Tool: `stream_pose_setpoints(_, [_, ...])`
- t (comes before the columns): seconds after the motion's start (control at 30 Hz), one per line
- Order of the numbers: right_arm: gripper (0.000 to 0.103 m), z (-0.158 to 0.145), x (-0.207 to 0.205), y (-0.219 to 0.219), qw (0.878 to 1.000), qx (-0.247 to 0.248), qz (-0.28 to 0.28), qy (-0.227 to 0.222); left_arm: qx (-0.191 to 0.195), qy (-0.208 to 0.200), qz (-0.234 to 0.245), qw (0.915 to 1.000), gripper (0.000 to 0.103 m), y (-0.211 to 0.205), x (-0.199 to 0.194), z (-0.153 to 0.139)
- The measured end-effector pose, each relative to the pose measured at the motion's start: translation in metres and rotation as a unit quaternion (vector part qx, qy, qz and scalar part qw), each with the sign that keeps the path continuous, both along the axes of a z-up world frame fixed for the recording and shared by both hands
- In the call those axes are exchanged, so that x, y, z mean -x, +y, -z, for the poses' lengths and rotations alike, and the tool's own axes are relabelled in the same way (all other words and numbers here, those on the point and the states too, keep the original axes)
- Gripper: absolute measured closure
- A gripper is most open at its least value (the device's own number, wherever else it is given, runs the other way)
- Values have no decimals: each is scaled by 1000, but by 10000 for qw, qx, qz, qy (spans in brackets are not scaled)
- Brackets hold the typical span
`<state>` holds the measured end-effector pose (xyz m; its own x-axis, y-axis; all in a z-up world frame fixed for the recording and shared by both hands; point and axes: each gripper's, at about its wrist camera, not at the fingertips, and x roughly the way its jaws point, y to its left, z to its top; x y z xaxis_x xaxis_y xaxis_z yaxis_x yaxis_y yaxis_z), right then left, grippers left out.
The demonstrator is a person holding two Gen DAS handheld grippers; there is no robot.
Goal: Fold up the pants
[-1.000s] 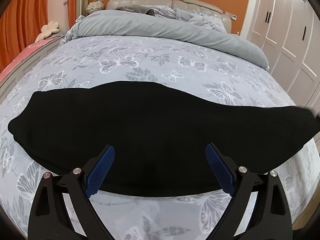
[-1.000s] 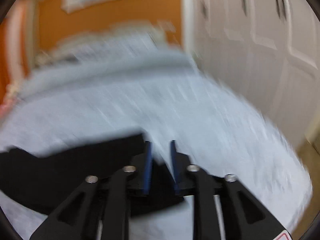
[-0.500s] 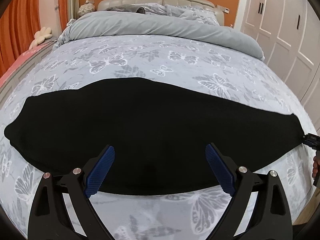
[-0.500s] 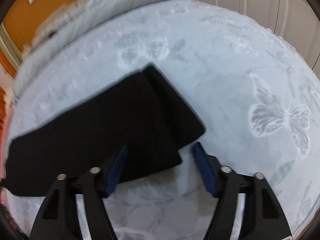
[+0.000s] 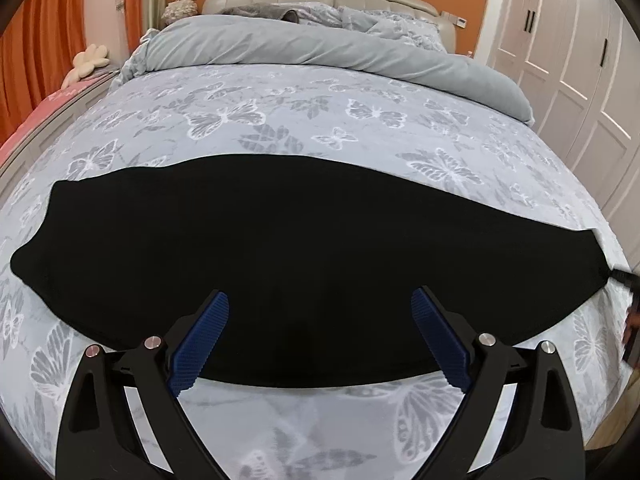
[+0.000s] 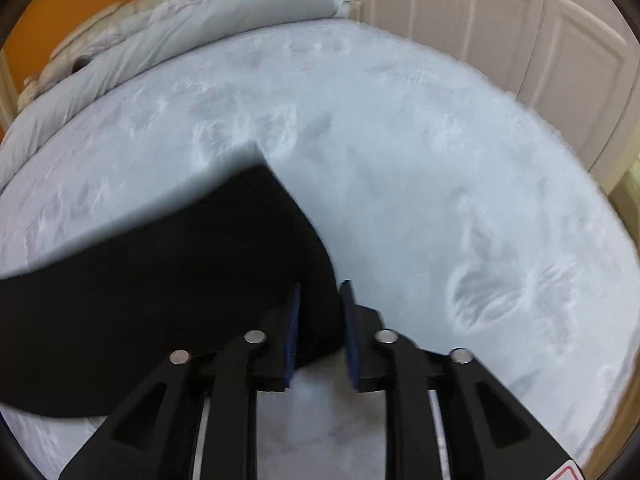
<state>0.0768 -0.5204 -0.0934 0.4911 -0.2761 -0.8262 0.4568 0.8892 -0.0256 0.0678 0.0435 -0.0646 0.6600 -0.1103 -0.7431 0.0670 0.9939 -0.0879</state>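
Black pants (image 5: 304,248) lie flat across the bed, folded lengthwise, running left to right. My left gripper (image 5: 320,340) is open and empty, hovering over the pants' near edge at the middle. My right gripper (image 6: 320,320) has its blue pads nearly shut on the right end of the pants (image 6: 168,280), with the cloth's corner between them. The right gripper's tip (image 5: 626,278) shows at the pants' right end in the left wrist view. The right wrist view is blurred.
The bed (image 5: 320,120) has a grey butterfly-print cover. A rolled grey duvet (image 5: 340,52) and pillows lie at the headboard. White wardrobe doors (image 5: 580,60) stand on the right, orange curtains (image 5: 36,40) on the left. The bed's edge is near on the right.
My right gripper was open over the pants' right end half a second ago and has now closed on its corner. The left gripper has stayed open in place.
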Motion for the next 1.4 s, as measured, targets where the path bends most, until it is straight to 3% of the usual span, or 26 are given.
stream_pose_setpoints(0.03, [58,-11,2,4,9997,237,64,46,18,11,-39,10000,12,3,0,0])
stream_pose_setpoints(0.07, [50,-28,9,12,9987,472,146,-141,71,34,-95,9999,10,10,0,0])
stream_pose_setpoints(0.2, [50,-70,25,53,9982,244,-286,-470,420,327,-421,9977,8,41,-2,3])
stream_pose_setpoints(0.3, [50,-74,38,109,9877,-876,-1119,-658,1003,674,-656,9905,8,71,0,11])
stream_pose_setpoints(0.43, [52,-28,20,192,9541,-2273,-1951,-13,1606,1082,-892,9770,8,99,4,27])
stream_pose_setpoints(0.5, [76,-4,7,228,9383,-2673,-2169,338,1803,1188,-895,9723,13,106,3,34])
stream_pose_setpoints(0.57, [77,6,1,261,9304,-2766,-2358,469,1991,1297,-838,9677,28,108,-3,41])
stream_pose_setpoints(0.6, [77,11,-5,277,9267,-2822,-2432,487,2111,1351,-810,9647,32,108,-6,43])
stream_pose_setpoints(0.7, [72,16,-12,316,9191,-2949,-2552,559,2497,1606,-767,9518,33,108,-13,56])
stream_pose_setpoints(0.8, [71,12,-19,338,9225,-2774,-2635,518,2578,1550,-838,9500,34,108,-14,57])
stream_pose_setpoints(0.83, [71,11,-21,339,9211,-2828,-2628,506,2605,1531,-845,9495,45,109,-14,56])
stream_pose_setpoints(0.87, [71,10,-22,340,9204,-2886,-2593,484,2637,1500,-847,9491,64,110,-15,55])
stream_pose_setpoints(0.9, [71,7,-24,341,9206,-2929,-2541,462,2644,1507,-838,9489,73,110,-15,55])
stream_pose_setpoints(0.93, [71,9,-22,338,9210,-2934,-2524,448,2686,1523,-845,9474,80,112,-15,55])
stream_pose_setpoints(0.97, [71,6,-22,338,9213,-2951,-2500,413,2831,1520,-876,9429,82,116,-13,55])
stream_pose_setpoints(1.03, [71,2,-19,338,9215,-2936,-2516,368,2884,1431,-888,9426,94,119,-8,49])
stream_pose_setpoints(1.23, [68,-16,3,340,9130,-3001,-2754,237,2839,1118,-577,9506,98,118,17,18])
stream_pose_setpoints(1.33, [54,-27,11,351,9056,-3007,-2991,62,2819,1129,-449,9517,99,119,27,10])
stream_pose_setpoints(1.4, [50,-21,5,361,9008,-3052,-3088,113,2726,1143,-429,9544,103,118,27,9])
